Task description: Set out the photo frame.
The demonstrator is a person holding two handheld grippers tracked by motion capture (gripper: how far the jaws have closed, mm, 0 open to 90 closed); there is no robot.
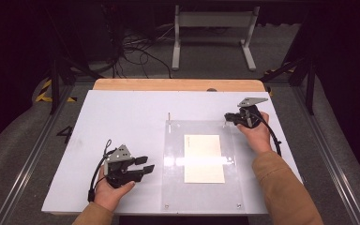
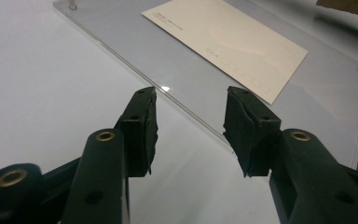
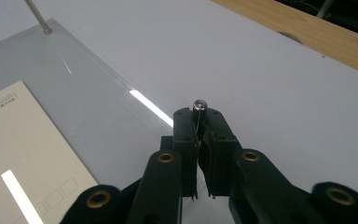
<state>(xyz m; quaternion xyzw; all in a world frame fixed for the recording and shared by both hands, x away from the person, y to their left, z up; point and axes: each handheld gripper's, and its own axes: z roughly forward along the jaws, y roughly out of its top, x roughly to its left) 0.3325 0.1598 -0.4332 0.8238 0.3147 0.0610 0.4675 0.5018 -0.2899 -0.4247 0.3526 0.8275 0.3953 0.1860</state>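
The right gripper (image 3: 199,114) is clamped on the upright metal pin (image 3: 199,104) at the far right corner of the clear acrylic plate (image 1: 201,187), while the left gripper (image 1: 146,165) waits half-open beside the plate's left edge

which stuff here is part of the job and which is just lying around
Part of the job: right gripper shut on a metal pin; acrylic sheet; cream card.
Lying around: left gripper, open and idle; second pin; white table.
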